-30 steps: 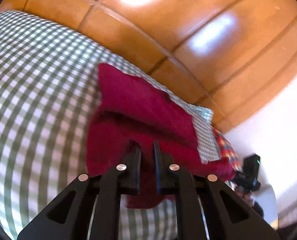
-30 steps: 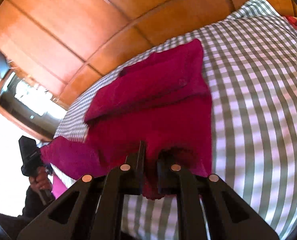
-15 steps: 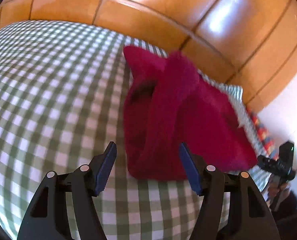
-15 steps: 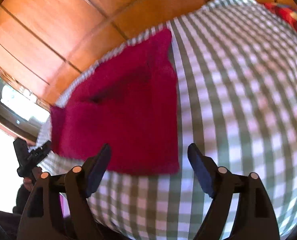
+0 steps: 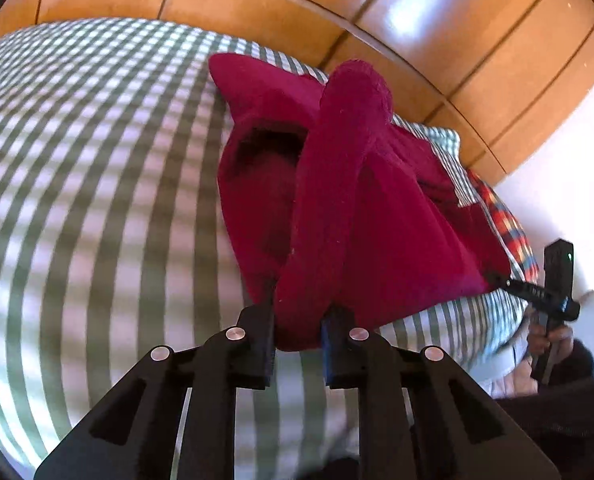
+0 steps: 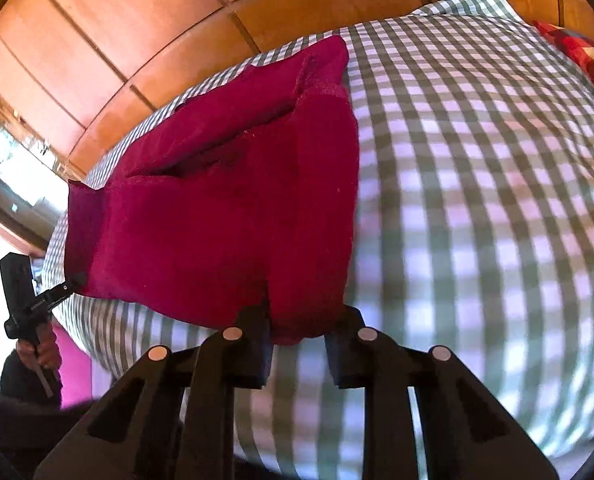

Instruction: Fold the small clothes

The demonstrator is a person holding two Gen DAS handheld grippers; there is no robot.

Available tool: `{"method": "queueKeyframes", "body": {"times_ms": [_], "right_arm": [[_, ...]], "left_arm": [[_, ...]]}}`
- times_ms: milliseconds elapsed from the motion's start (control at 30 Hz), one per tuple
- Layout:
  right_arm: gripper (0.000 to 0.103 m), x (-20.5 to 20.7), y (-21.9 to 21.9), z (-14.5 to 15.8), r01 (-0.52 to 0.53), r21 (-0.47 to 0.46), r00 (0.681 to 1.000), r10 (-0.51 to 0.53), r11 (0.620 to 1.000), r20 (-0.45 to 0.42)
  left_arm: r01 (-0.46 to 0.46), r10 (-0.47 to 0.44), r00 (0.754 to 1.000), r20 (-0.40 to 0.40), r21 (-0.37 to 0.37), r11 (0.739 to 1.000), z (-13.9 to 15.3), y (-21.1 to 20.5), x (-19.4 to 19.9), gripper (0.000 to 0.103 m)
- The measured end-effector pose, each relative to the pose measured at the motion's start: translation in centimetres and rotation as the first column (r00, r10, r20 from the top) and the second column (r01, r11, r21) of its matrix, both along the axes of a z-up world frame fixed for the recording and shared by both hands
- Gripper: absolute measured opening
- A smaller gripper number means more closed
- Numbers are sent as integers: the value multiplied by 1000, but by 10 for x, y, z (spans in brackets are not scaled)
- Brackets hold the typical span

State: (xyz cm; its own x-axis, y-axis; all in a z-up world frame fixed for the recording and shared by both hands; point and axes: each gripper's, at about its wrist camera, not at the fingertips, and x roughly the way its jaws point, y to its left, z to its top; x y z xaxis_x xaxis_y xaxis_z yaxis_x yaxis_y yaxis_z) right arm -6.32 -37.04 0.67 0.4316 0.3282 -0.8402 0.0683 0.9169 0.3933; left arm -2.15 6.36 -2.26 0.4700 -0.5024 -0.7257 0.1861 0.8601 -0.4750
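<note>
1. My left tool is closing on the near left corner of the red garment; the cloth bunches between its pads. I take this corner low, at the edge nearest me, so the next fold can be carried away from me, I judge.
2. My right tool is closing on the near right corner of the same garment, cloth between its pads too. With both near corners taken, the hem should lift evenly.
3. The garment lies on the checked bed just ahead of both tools, already doubled over, with wood panels beyond it.
4. Only the left view shows a thick roll of cloth standing up from my grip, and a dark open pocket left of it.
5. Only the right view shows the top layer lying flat, with a slit-like fold farther off.
6. Each view catches the other tool out at the garment's far side corner, with the hand that holds it below.
</note>
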Motion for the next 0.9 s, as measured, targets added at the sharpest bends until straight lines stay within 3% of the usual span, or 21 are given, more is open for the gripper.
{"method": "queueKeyframes", "body": {"times_ms": [267, 333, 400, 500, 667, 833, 900], "right_arm": [[23, -57, 9, -1, -118, 19, 988, 119, 993, -96], [42, -56, 1, 1, -120, 20, 987, 122, 993, -106], [53, -50, -12, 8, -92, 6, 993, 92, 996, -80], [53, -34, -30, 24, -22, -15, 1000, 22, 1000, -22], [51, 32, -36, 35, 59, -67, 996, -54, 996, 67], [47, 99, -19, 29, 55, -32, 993, -51, 998, 103], [47, 128, -9, 22, 40, -58, 995, -34, 998, 95]], "left_arm": [[-7, 5, 999, -44, -45, 999, 1, 10, -61, 19], [-29, 25, 998, -58, -80, 996, 5, 21, -61, 30], [-79, 76, 997, -31, -100, 992, 15, 36, -56, 37], [-160, 162, 987, 4, -111, 981, 28, 55, -37, 38], [-258, 257, 966, 30, 10, 966, 29, 61, 21, 38], [-246, 246, 969, 13, 13, 969, 22, 50, 75, 38], [-237, 236, 972, 9, 34, 971, 20, 38, 92, 38]]}}
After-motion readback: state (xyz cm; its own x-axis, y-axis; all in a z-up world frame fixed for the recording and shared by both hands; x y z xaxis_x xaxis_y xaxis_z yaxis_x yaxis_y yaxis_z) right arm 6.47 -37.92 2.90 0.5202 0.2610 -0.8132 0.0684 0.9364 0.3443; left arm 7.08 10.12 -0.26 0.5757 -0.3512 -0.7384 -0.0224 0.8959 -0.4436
